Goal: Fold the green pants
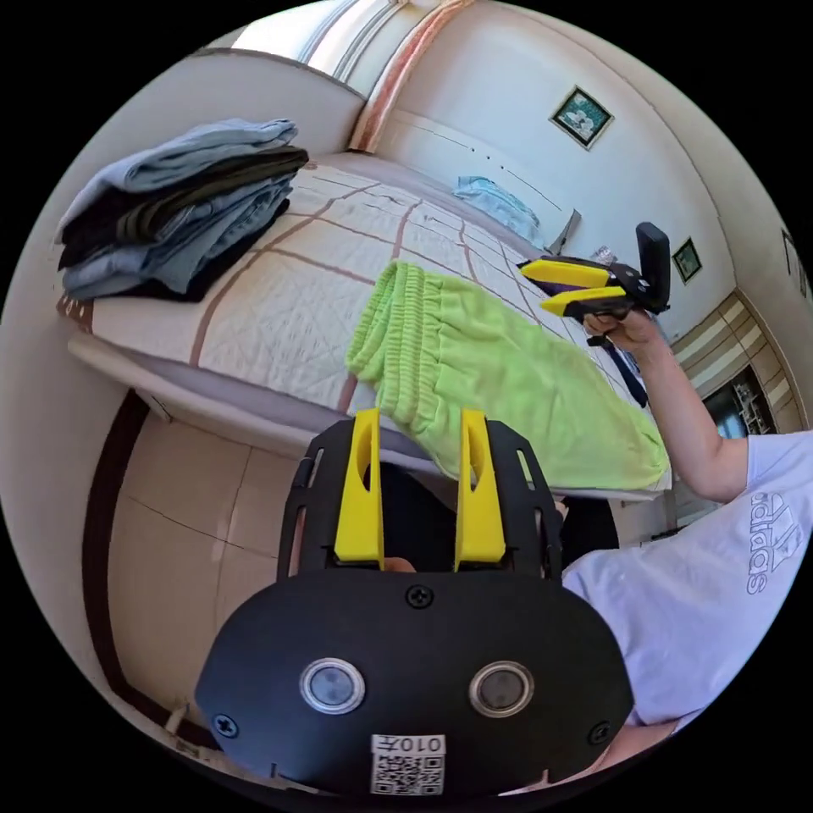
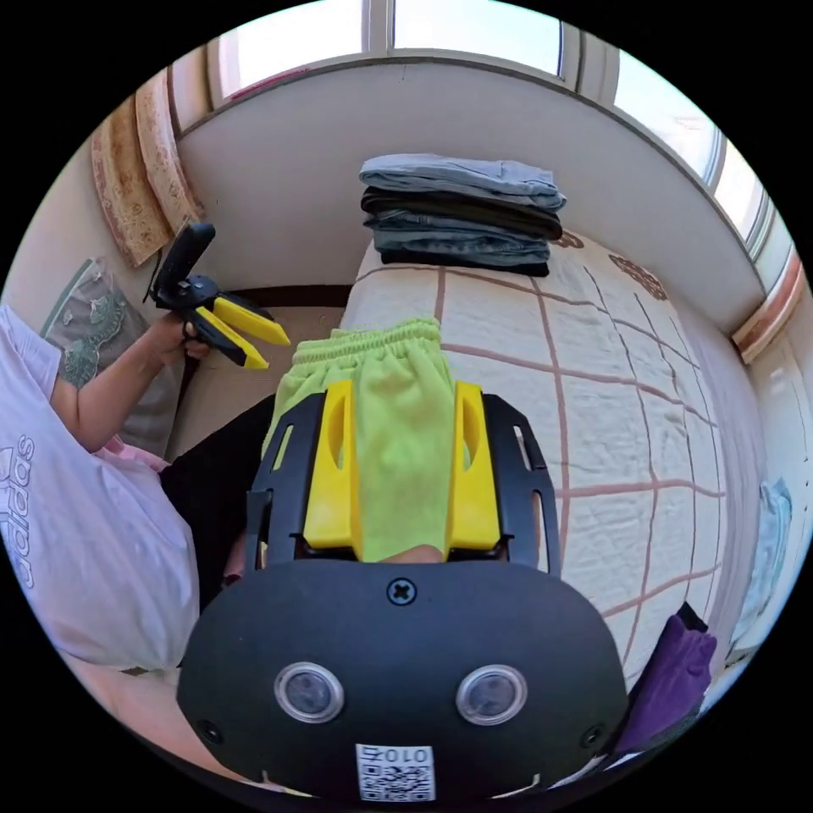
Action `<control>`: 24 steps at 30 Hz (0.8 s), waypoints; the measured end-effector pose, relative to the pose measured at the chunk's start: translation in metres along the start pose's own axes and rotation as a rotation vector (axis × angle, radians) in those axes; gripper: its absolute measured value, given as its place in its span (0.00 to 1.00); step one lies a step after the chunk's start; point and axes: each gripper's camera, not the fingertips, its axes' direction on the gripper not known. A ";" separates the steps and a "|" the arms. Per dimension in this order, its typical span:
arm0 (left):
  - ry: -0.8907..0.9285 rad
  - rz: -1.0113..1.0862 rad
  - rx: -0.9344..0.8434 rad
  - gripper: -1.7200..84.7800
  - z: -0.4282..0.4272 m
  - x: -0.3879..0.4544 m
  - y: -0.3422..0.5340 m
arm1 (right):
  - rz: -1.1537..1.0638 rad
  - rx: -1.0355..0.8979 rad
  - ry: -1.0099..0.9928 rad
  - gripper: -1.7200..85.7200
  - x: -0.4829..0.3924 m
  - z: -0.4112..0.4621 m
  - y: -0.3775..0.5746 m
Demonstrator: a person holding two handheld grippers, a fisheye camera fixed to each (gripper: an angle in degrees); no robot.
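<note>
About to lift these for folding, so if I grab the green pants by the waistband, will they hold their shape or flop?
The bright green soft-knit pants will likely flop: they already drape over the bed edge. Probably light, since the fabric looks thin.

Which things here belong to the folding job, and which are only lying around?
Job: green pants on the bed; left tongs, open; right tongs, open.

Lying about: stack of folded clothes; purple garment; light blue cloth; wall pictures.

Bright daylight from the windows (image 2: 474, 34); sharp focus, with strong fisheye bending at the edges.
</note>
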 end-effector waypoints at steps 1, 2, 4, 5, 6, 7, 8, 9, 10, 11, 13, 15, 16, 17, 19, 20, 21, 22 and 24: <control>0.046 -0.030 0.003 0.17 0.006 -0.006 0.006 | -0.019 -0.032 -0.025 0.20 0.007 0.013 -0.025; 0.067 -0.038 0.008 0.17 0.009 -0.007 0.007 | -0.028 -0.069 -0.023 0.20 0.013 0.027 -0.046; 0.117 -0.052 0.022 0.16 0.021 -0.012 0.008 | -0.034 -0.139 -0.026 0.20 0.023 0.048 -0.069; 0.130 -0.053 0.029 0.16 0.023 -0.013 0.007 | -0.021 -0.182 -0.044 0.20 0.031 0.063 -0.079; 0.157 -0.056 0.057 0.15 0.027 -0.015 0.006 | -0.013 -0.206 -0.060 0.20 0.034 0.070 -0.082; 0.181 -0.069 0.074 0.14 0.032 -0.018 0.004 | 0.010 -0.241 -0.104 0.19 0.042 0.083 -0.086; 0.184 -0.074 0.074 0.13 0.034 -0.019 0.003 | 0.047 -0.232 -0.137 0.18 0.049 0.087 -0.086; 0.164 -0.077 0.084 0.13 0.035 -0.021 0.003 | 0.062 -0.218 -0.151 0.18 0.053 0.086 -0.086; 0.159 -0.064 0.097 0.12 0.033 -0.021 0.003 | 0.074 -0.196 -0.169 0.16 0.057 0.081 -0.086; 0.157 -0.055 0.107 0.11 0.031 -0.021 0.003 | 0.069 -0.180 -0.183 0.15 0.060 0.074 -0.085; 0.161 0.015 0.166 0.10 0.012 -0.010 0.000 | 0.052 -0.152 -0.196 0.13 0.063 0.057 -0.085; 0.139 0.123 0.237 0.09 -0.014 0.011 -0.009 | 0.031 -0.086 -0.195 0.12 0.068 0.029 -0.085; 0.077 0.170 0.231 0.09 -0.023 0.024 -0.019 | 0.044 -0.039 -0.191 0.11 0.077 0.011 -0.085; 0.047 0.186 0.217 0.09 -0.024 0.027 -0.024 | 0.070 -0.023 -0.194 0.11 0.088 0.003 -0.087; 0.041 0.158 0.177 0.08 -0.008 0.014 -0.045 | 0.129 -0.066 -0.166 0.11 0.103 0.012 -0.096; 0.072 0.124 0.172 0.08 0.000 0.004 -0.049 | 0.163 -0.123 -0.094 0.10 0.110 0.029 -0.103; 0.142 0.047 0.150 0.08 0.020 -0.017 -0.055 | 0.173 -0.154 -0.045 0.10 0.113 0.039 -0.107; 0.204 -0.019 0.126 0.08 0.039 -0.034 -0.060 | 0.200 -0.226 0.033 0.10 0.119 0.063 -0.112; 0.288 -0.063 0.150 0.08 0.050 -0.042 -0.064 | 0.226 -0.269 0.046 0.09 0.125 0.086 -0.114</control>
